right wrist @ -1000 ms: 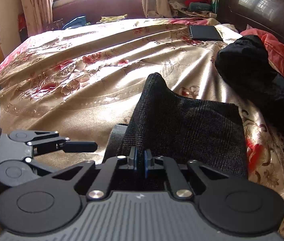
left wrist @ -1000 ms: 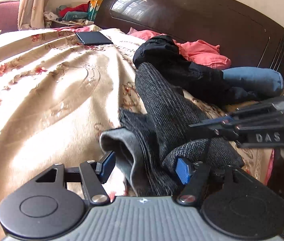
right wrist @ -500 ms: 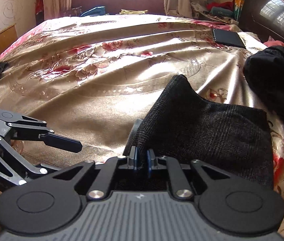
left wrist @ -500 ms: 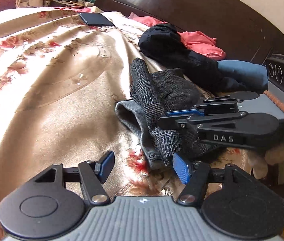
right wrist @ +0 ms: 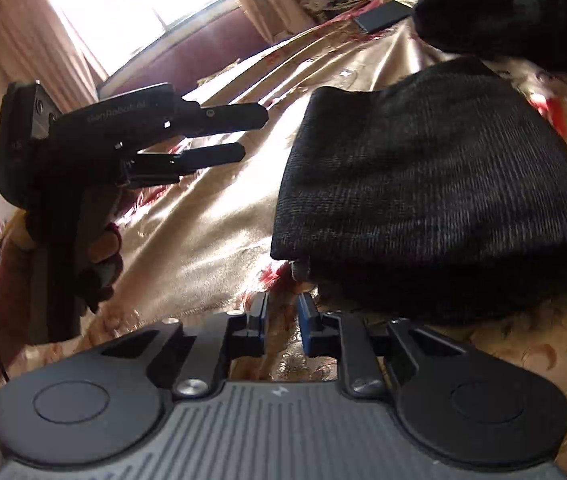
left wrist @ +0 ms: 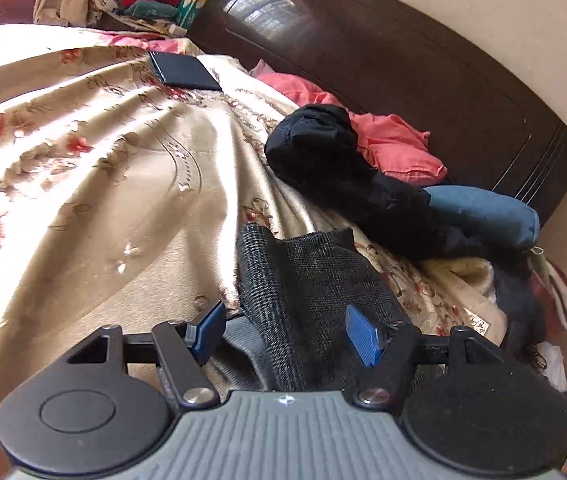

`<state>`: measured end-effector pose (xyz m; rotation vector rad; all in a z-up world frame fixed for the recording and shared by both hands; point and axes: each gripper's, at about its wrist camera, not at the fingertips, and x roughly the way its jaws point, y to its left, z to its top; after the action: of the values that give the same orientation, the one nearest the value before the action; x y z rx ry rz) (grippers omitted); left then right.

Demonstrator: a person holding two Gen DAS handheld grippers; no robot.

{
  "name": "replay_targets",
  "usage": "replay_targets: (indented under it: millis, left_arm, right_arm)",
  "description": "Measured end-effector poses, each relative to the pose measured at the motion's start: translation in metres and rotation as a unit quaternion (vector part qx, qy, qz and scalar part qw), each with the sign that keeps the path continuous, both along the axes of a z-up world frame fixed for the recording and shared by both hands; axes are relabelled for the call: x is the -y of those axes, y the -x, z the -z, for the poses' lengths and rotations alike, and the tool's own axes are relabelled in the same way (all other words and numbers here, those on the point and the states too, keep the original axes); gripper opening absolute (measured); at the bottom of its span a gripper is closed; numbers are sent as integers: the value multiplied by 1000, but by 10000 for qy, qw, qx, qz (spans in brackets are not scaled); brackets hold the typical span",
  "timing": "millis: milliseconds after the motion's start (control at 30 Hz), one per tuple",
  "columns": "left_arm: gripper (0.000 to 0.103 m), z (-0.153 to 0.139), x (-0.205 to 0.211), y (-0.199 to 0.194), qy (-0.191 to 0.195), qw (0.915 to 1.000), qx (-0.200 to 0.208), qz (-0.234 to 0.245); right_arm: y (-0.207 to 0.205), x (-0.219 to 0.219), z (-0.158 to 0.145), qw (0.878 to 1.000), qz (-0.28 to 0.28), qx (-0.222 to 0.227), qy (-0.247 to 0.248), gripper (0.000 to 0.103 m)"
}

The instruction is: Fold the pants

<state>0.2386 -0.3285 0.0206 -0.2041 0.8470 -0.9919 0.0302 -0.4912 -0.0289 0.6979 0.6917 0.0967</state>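
On the bedspread (right wrist: 211,216), folded pants (right wrist: 435,184) lie beside right claw (right wrist: 283,320), seemingly empty, opening; left claw (left wrist: 283,330) wide.

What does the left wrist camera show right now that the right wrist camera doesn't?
Only the left wrist view shows the dark headboard and blue bundle. Only the right wrist view shows the window and the left gripper, open, in a hand. Both show the folded dark pants, black garment, bedspread and flat dark case.
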Motion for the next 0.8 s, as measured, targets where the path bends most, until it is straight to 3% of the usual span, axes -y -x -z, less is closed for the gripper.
replay_targets:
  millis: [200,300,367,400,433,467,600,667,700,767,800]
  left_arm:
    - [78,6,39,-10,-576,9983,42,-49]
    - [76,11,49,-7,-856,9963,98,6]
    - [66,15,52,-6,-1008,9949,79,26]
    - [57,16,53,-5,-1057,9944,71,65]
    - [52,16,53,-4,-1033,9946,72,110]
    - [48,16,52,-3,-1015,9947,75,129]
    - [34,5,43,4,-850,9962,141,124]
    - [33,5,38,1,-722,9973,-18,97]
    - [33,6,38,0,-736,9972,-14,93]
    - [34,9,43,-1,-875,9960,88,144]
    - [35,10,45,-2,-905,9957,88,156]
  right_arm:
    - [-6,10,18,9813,675,476,-1737,32]
    - [-26,19,31,9673,1019,369,-2293,32]
    - [-37,23,40,9625,1146,113,-2457,30]
    - [-39,24,42,9603,1204,-33,-2515,22]
    - [-39,25,42,9610,1220,-105,-2478,4]
    - [-35,26,36,9657,1201,-61,-2299,2]
    - [-6,39,-2,9806,1159,345,-1541,2]
    - [4,40,-9,9838,1055,291,-1418,2]
    - [7,39,-7,9834,1034,234,-1470,8]
    - [6,33,4,9788,1061,183,-1744,9]
    - [1,30,13,9731,1186,166,-1969,16]
